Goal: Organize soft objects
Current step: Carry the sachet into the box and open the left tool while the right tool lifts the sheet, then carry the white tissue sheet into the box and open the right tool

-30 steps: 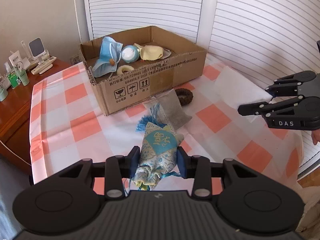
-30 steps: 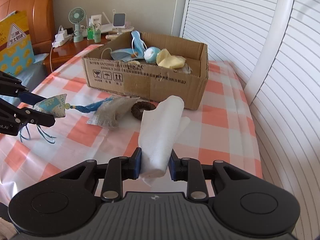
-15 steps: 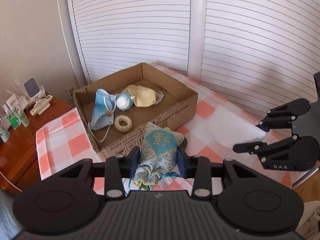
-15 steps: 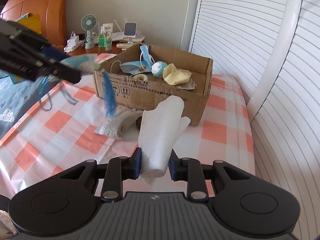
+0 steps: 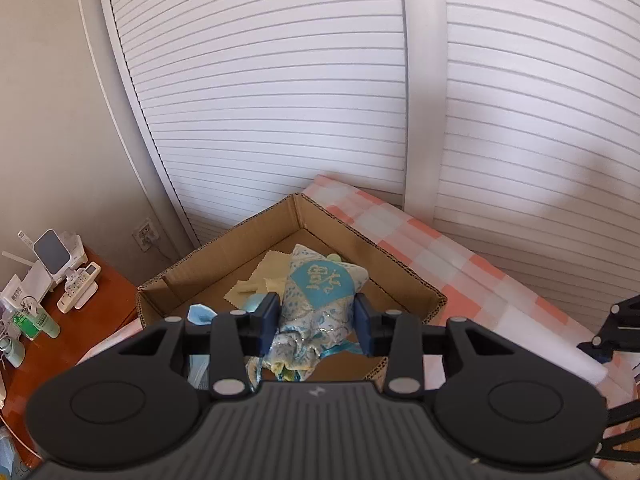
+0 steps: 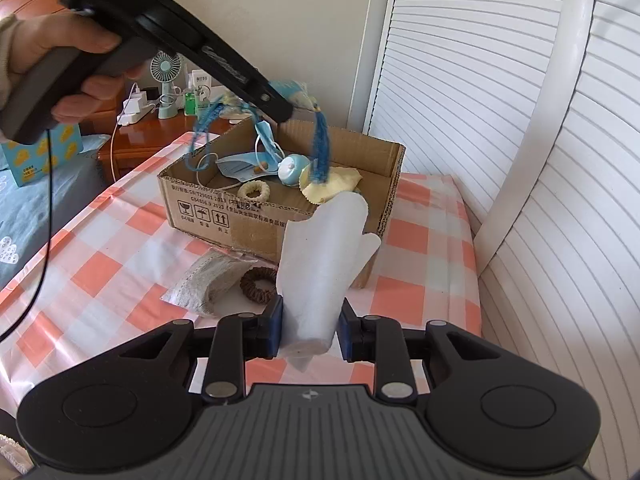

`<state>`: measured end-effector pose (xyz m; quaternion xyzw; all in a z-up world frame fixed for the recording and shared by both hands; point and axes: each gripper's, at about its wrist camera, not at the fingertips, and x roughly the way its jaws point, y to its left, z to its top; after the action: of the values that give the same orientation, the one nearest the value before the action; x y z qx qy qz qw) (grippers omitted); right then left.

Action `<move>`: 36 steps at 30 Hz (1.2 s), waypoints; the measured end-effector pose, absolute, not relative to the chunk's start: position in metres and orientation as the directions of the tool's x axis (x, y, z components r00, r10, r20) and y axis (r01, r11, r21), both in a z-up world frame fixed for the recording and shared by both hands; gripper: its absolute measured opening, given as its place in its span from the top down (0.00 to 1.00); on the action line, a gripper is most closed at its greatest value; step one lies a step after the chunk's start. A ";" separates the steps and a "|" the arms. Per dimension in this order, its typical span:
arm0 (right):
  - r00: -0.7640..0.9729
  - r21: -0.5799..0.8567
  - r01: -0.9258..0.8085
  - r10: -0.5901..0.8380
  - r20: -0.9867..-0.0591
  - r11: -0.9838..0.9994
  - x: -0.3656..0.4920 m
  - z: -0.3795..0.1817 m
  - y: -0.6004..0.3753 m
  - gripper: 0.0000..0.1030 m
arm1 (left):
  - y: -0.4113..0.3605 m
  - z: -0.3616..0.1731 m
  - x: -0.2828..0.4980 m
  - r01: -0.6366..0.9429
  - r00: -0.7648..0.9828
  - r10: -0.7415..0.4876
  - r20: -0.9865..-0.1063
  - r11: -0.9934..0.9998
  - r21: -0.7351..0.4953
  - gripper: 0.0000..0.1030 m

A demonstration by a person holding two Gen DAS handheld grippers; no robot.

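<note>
Beside the cardboard box (image 6: 276, 216), brown hair tie (image 6: 258, 285), perhaps mesh pouch (image 6: 208, 280).

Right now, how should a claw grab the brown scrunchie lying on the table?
Pinch one side of the scrunchie ring, coming straight down from above. It lies flat on the tablecloth, so there is no edge to slip under. Take the near side: the grey pouch sits close on its left.

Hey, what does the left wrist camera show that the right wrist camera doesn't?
Left only: the sachet showing its embroidered face, between the left gripper's opening jaws; a wall socket. Right only: the grey pouch and brown scrunchie on the tablecloth, and the hand holding that gripper. Both: the cardboard box, yellow cloth, white cloth.
</note>
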<state>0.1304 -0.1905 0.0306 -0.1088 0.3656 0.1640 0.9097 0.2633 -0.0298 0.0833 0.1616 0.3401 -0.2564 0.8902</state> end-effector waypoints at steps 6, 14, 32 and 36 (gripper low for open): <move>0.683 -0.079 -0.365 0.209 -0.699 0.928 0.139 0.030 -0.195 0.70 | -0.043 0.061 0.283 0.566 0.628 -0.342 -0.699 0.818 0.108 0.17; 0.698 -0.097 -0.362 0.201 -0.687 0.927 0.144 0.038 -0.191 0.69 | -0.027 0.057 0.262 0.548 0.655 -0.331 -0.679 0.827 0.125 0.04; 0.686 -0.069 -0.373 0.225 -0.692 0.925 0.236 0.057 -0.161 0.69 | 0.044 0.046 0.140 0.365 0.693 -0.234 -0.682 0.929 0.052 0.01; 0.669 -0.041 -0.356 0.224 -0.709 0.934 0.270 0.050 -0.153 0.69 | 0.047 0.041 0.115 0.309 0.721 -0.178 -0.670 0.948 0.080 0.01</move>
<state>0.2700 -0.1532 0.0503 -0.0883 0.3742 0.1595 0.9092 0.1146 0.0467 0.0413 0.0935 0.3495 -0.1321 0.9229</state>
